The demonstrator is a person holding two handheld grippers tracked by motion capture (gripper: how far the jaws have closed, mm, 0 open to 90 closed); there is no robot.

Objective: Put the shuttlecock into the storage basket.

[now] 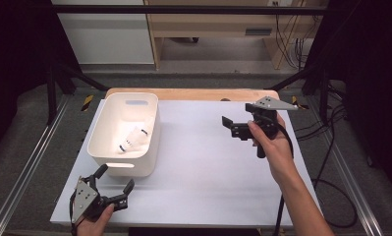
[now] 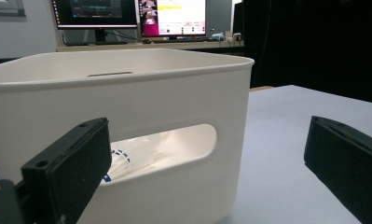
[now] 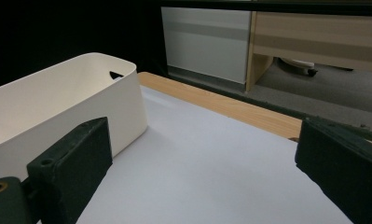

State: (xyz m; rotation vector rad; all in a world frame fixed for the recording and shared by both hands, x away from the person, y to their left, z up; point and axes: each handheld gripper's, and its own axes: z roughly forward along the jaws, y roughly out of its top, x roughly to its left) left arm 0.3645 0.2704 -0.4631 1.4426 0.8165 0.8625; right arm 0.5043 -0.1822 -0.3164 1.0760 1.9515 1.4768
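Bin: a white plastic bin stands on the left half of the worktop, its long side running away from the person; its cut-out handle faces the near edge, which puts it straight ahead of the left claw.
Shuttlecock: a white shuttlecock with a dark band lies on its side on the bin's floor, toward the near end; in the left gripper view its feathers show through the handle slot.
Left claw: the left claw sits low at the near left corner of the worktop, just beside the bin's near wall without touching it, jaws spread wide and holding nothing. It points at the handle end, probably so the bin can be steadied or taken by that wall.
Right claw: the right claw is raised above the right half of the worktop, well apart from the bin, turned toward it, jaws spread and empty. Kept high and clear, it leaves the middle of the worktop free.
Worktop: a pale sheet covers it, with a strip of bare wood along the far edge.
Judgement: the shuttlecock looks already placed; both claws seem to be resting.
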